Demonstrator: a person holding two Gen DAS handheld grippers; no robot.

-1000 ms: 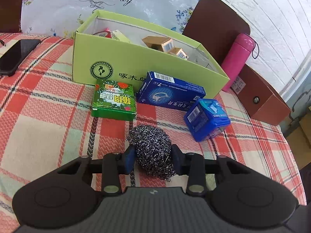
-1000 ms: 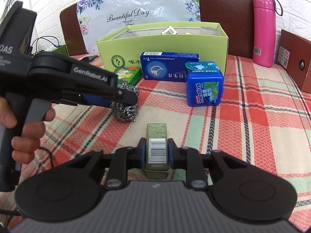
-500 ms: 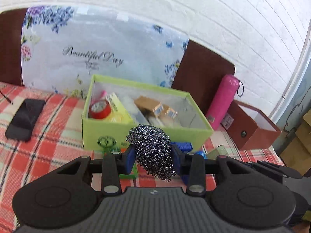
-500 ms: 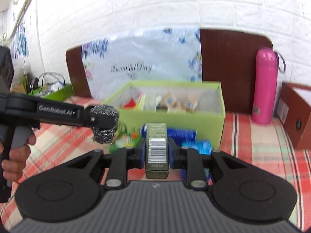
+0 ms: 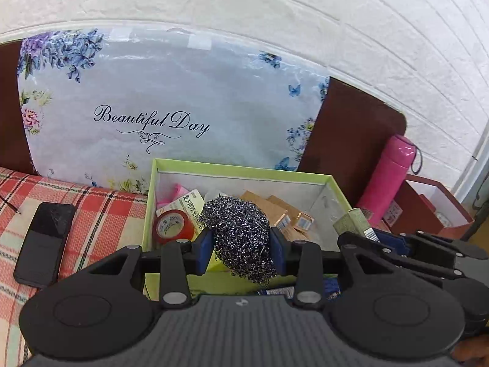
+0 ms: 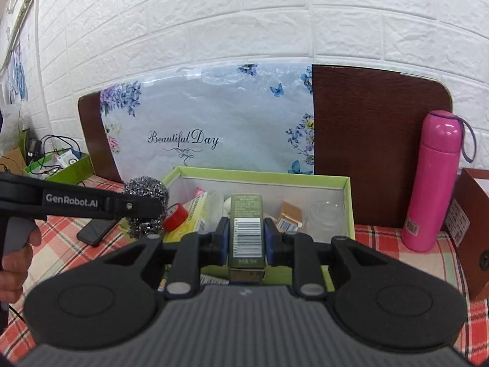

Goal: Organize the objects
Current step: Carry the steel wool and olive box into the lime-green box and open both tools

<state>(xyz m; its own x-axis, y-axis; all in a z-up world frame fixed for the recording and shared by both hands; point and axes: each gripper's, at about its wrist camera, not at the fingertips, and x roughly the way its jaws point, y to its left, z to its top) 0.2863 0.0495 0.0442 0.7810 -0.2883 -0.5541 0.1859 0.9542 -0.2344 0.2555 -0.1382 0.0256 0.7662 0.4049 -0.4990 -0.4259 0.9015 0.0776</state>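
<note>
Nearest, left claw (image 5: 240, 246) clamps the scourer (image 5: 241, 235); right claw (image 6: 246, 240) clamps a slim green carton (image 6: 247, 238) (barcode up). Both loads hang at the near wall of the green box (image 5: 244, 169), at 12 o'clock, not yet released. Inside lie a tape roll (image 5: 172, 226) and cartons, so sorting seems part done. A pink flask (image 6: 434, 180) stands at 2 o'clock on the plaid surface (image 5: 101, 214).

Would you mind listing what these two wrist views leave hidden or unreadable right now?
- Left wrist view: the green box front wall, hidden behind the left gripper and its steel wool.
- Right wrist view: small print on the olive carton, too small; clear cup contents, indistinct.
- Both views: the table in front of the box, blocked by gripper bodies.
</note>
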